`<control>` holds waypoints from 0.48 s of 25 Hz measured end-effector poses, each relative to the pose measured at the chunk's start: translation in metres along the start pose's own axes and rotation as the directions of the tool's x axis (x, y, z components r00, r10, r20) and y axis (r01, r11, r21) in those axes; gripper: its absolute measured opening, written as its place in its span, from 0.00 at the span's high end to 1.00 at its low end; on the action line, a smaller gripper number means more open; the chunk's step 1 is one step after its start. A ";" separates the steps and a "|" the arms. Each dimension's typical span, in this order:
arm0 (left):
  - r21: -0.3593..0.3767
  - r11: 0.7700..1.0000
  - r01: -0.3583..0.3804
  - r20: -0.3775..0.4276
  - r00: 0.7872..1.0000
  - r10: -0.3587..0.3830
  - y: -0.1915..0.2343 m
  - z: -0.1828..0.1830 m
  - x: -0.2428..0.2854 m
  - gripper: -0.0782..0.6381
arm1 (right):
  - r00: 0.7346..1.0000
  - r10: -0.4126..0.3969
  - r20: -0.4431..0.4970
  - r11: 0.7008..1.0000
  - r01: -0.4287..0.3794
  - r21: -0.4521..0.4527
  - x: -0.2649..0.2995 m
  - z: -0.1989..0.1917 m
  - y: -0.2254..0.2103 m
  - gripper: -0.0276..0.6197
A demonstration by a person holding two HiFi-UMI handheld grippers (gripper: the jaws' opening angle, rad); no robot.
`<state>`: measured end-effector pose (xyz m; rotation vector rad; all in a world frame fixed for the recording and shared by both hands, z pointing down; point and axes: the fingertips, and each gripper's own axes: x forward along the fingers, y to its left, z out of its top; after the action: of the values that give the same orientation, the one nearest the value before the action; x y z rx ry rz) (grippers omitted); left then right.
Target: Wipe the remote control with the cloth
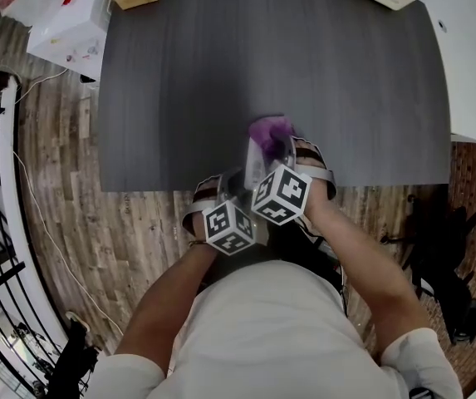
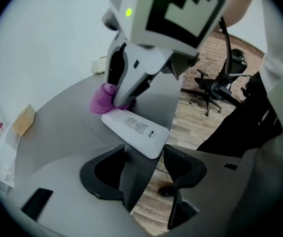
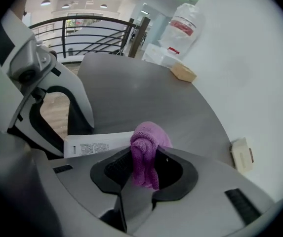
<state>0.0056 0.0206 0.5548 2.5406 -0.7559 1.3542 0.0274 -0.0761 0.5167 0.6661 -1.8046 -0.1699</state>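
- I see a crumpled purple terry cloth (image 3: 146, 147).
- slim white plastic remote control (image 2: 136, 130), fine black print on its back.
- flat dark grey tabletop (image 1: 304, 73), faintly streaked.
- white cube (image 1: 281, 194), black square markers.
- brown wood-plank floor (image 1: 63, 181), lower left.

The left claw (image 2: 145, 154) stands with its dark jaws apart, the near end of a white slab-shaped plastic remote control (image 2: 136, 128) just at their tips by the edge of the dark grey bench (image 2: 57, 132). At the remote's far end, the right claw (image 2: 119, 100) presses a crumpled purple cloth (image 2: 101, 100) against it.
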 end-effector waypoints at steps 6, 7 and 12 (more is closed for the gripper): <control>-0.016 1.000 0.005 -0.003 1.000 -0.005 0.000 0.001 0.000 0.54 | 0.995 0.064 0.081 0.985 -0.076 0.154 -0.027 -0.006 0.041 0.76; -0.015 1.000 0.006 -0.002 1.000 -0.006 0.000 0.001 0.000 0.54 | 0.992 0.080 0.093 0.982 -0.095 0.166 -0.032 -0.009 0.048 0.76; -0.014 1.000 0.004 -0.002 1.000 -0.004 0.000 0.000 0.001 0.54 | 0.972 0.198 0.123 0.963 -0.216 0.161 -0.052 -0.016 0.081 0.76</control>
<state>0.0061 0.0206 0.5553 2.5283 -0.7564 1.3456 0.0231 0.0217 0.5137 0.5930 -1.9942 0.0957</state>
